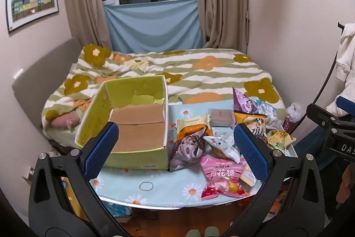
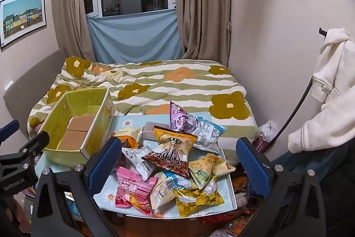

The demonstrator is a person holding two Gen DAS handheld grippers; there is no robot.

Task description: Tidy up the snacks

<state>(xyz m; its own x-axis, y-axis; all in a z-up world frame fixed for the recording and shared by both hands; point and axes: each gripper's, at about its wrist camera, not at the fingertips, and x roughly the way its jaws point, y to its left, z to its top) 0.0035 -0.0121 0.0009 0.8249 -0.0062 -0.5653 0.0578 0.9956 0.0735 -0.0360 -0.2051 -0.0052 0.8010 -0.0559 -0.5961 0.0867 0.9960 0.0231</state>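
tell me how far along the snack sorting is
Nothing looks done: the open green cardboard box holds no snacks. Nothing is in hand; the left gripper and right gripper are both open with nothing between the pads. Left: the whole pile of snack packets on the floral-topped table.

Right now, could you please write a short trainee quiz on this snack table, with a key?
1. True or false: the box already holds snacks.
2. Which packet lies nearest the table's front edge: A) pink packet, B) purple packet, C) blue packet?
3. How do the left tool and right tool stand, open or shut?

Key:
1. False; only its cardboard floor shows.
2. A.
3. Both open, gripping nothing.
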